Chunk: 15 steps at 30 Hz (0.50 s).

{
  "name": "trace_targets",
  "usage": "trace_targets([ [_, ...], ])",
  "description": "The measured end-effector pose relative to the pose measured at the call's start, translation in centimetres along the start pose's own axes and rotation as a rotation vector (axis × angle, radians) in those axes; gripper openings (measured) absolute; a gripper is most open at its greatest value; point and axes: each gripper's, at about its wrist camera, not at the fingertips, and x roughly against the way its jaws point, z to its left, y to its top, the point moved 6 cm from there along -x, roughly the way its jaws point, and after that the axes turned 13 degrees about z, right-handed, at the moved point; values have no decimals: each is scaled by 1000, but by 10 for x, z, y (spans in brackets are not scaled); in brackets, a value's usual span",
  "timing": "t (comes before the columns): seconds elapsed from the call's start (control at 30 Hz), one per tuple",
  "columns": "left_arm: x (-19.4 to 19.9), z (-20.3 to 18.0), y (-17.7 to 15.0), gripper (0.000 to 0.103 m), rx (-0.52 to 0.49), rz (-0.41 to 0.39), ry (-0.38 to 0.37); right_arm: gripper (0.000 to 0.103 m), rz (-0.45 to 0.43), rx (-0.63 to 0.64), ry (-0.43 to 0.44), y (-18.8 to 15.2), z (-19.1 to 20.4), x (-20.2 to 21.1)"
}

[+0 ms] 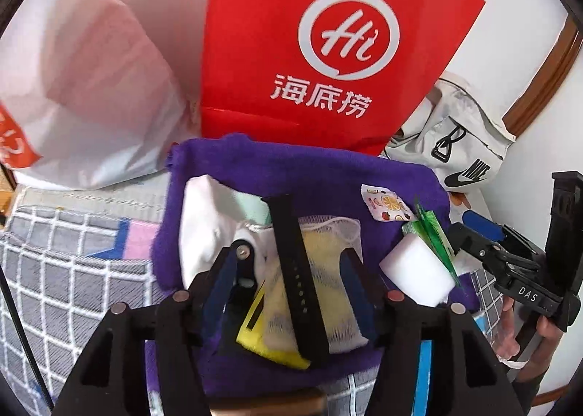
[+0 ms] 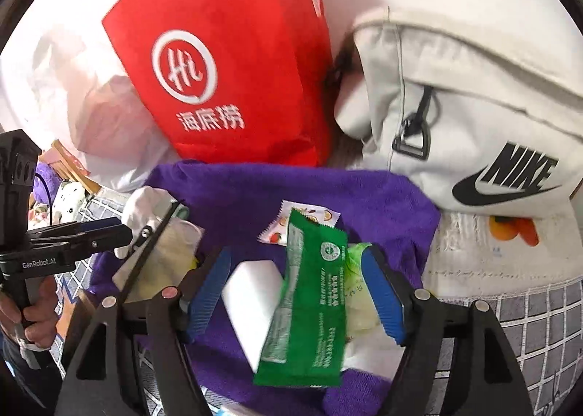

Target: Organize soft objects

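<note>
A purple towel (image 1: 328,175) lies spread on the bed with small items on it. My left gripper (image 1: 291,284) is open over a white mesh bag (image 1: 328,252) with yellow contents; a black strap (image 1: 295,270) crosses the bag, and the pads do not press either. White cloth (image 1: 204,219) lies to its left. My right gripper (image 2: 295,295) stands open around a white foam block (image 2: 251,299) and a green packet (image 2: 313,306), which rest loose on the towel (image 2: 291,186). A fruit-print sachet (image 2: 309,213) lies just beyond.
A red paper bag (image 1: 328,44) and a white plastic bag (image 1: 91,69) stand behind the towel. A white Nike pouch (image 2: 473,124) sits to the right. The bed has a grey checked cover (image 1: 65,263). A hand (image 2: 32,310) holds the left gripper.
</note>
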Motion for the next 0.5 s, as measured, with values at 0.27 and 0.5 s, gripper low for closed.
trace_targets([
  [0.27,53,-3,-31,71,3,-38,39,74,-32,17,-12,-24,29,47],
  [0.5,115,-17,-83,74,-8,-100,74,84,-75,-32,-25,-70,50,116],
])
